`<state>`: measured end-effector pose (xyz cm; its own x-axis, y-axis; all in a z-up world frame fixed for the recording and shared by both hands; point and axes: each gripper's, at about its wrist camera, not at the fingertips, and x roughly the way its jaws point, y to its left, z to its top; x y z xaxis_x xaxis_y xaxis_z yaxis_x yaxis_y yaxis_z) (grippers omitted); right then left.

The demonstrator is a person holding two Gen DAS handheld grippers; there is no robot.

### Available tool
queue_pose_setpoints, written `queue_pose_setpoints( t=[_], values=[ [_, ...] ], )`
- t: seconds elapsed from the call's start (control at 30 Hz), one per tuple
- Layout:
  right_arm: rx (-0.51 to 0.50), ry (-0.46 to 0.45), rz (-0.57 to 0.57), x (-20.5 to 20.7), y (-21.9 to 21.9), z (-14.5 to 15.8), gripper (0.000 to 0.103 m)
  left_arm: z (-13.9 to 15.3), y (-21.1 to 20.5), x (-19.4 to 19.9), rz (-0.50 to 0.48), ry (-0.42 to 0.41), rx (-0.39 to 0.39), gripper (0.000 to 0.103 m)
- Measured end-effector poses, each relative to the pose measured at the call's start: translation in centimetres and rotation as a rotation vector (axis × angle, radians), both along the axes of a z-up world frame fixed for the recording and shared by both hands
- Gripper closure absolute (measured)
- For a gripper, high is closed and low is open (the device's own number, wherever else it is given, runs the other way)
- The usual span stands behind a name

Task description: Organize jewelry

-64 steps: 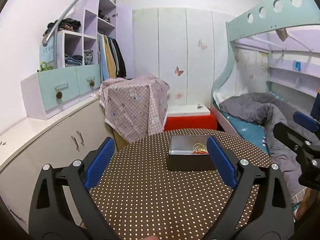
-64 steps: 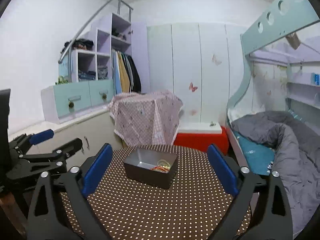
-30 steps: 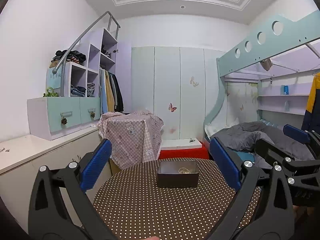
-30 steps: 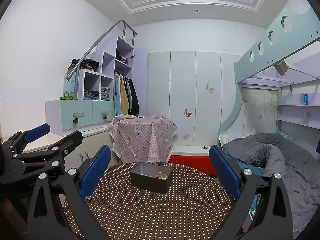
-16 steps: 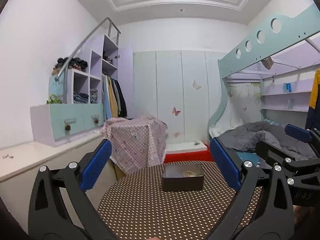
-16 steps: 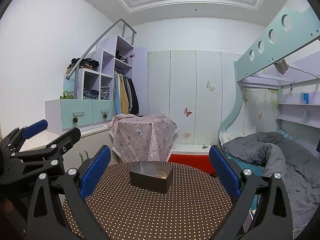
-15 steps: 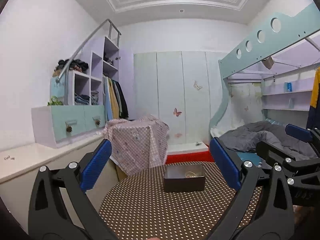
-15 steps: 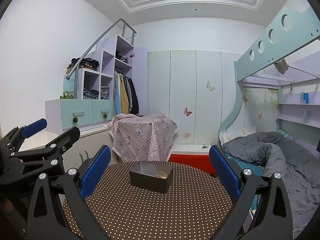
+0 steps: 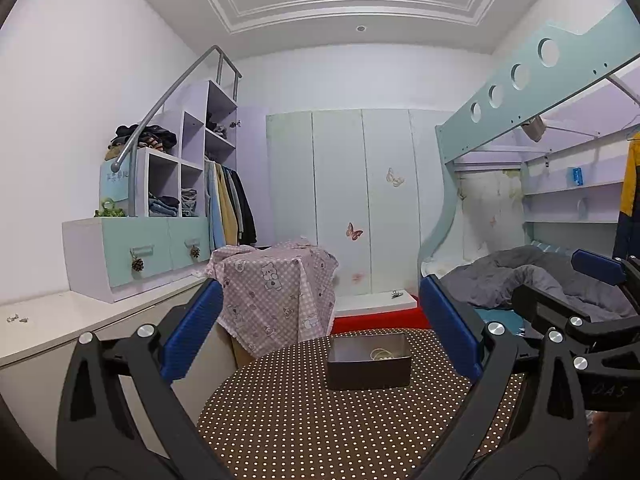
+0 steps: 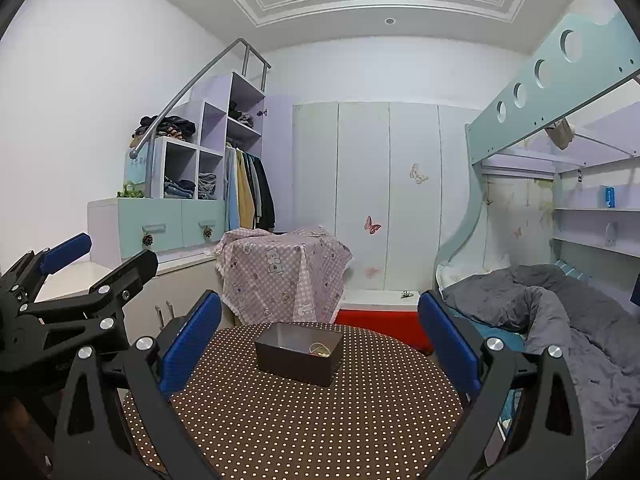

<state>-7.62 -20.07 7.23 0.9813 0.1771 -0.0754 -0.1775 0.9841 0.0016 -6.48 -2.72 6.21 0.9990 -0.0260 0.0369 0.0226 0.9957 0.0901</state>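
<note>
A dark open box (image 9: 369, 364) stands on the far part of a round brown table with white dots (image 9: 304, 420). Jewelry (image 9: 382, 354), pale and gold loops, lies inside it; it also shows in the right wrist view (image 10: 320, 349) within the box (image 10: 298, 354). My left gripper (image 9: 320, 328) is open and empty, held above the near side of the table. My right gripper (image 10: 320, 332) is open and empty too, beside the left one, which shows at the left edge (image 10: 68, 280).
A bunk bed with a grey duvet (image 10: 560, 312) is to the right. A stand draped in pink checked cloth (image 10: 284, 272) and a red-sided box (image 10: 380, 320) sit behind the table. White cabinets and shelving (image 9: 132, 248) run along the left wall.
Both grippers have pulled back and risen from the box, so it looks smaller and farther. In the last half second the left view has shifted only slightly; both grippers stay open.
</note>
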Motion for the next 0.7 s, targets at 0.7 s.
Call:
queue_pose_setpoints(
  t=[0.7],
  values=[
    [0.001, 0.023, 0.015, 0.44, 0.00, -0.26, 0.008, -0.21, 0.41, 0.42, 0.000, 0.015, -0.009, 0.006]
  ],
)
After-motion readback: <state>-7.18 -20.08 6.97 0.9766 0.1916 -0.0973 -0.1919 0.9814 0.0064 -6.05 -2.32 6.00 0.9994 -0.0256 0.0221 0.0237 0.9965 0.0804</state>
